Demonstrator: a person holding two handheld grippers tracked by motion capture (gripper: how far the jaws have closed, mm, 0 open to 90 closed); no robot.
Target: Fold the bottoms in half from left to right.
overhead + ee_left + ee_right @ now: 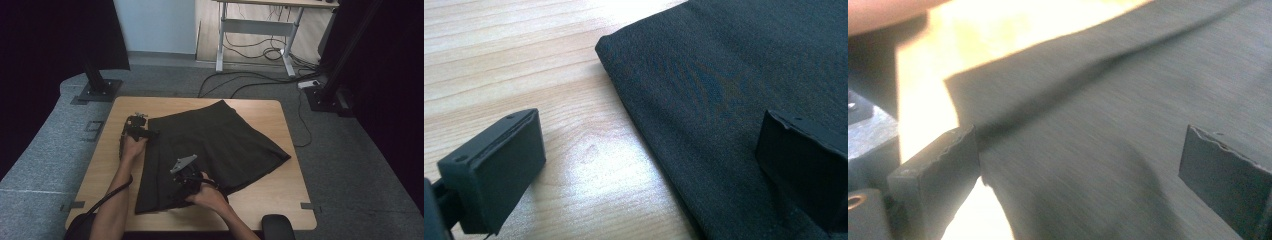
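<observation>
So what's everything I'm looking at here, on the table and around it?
skirt: one, dark grey, spread flat across the table
table: one, light wood, centre of the floor
desk: one, pale frame, at the back wall
cables: several, black, on the grey carpet behind the table
stand bases: two, black, at the far left and right of the table
left gripper: one, black, open at the skirt's left corner
right gripper: one, black, open over the skirt's near part

skirt (215, 145): we lose its near hem under the right hand (210, 196) | right gripper view: blurred, cloth weave smeared, table washed out | dark round object (278, 227) at near table edge: cut off, unidentifiable | far desk (260, 25): top cropped
</observation>
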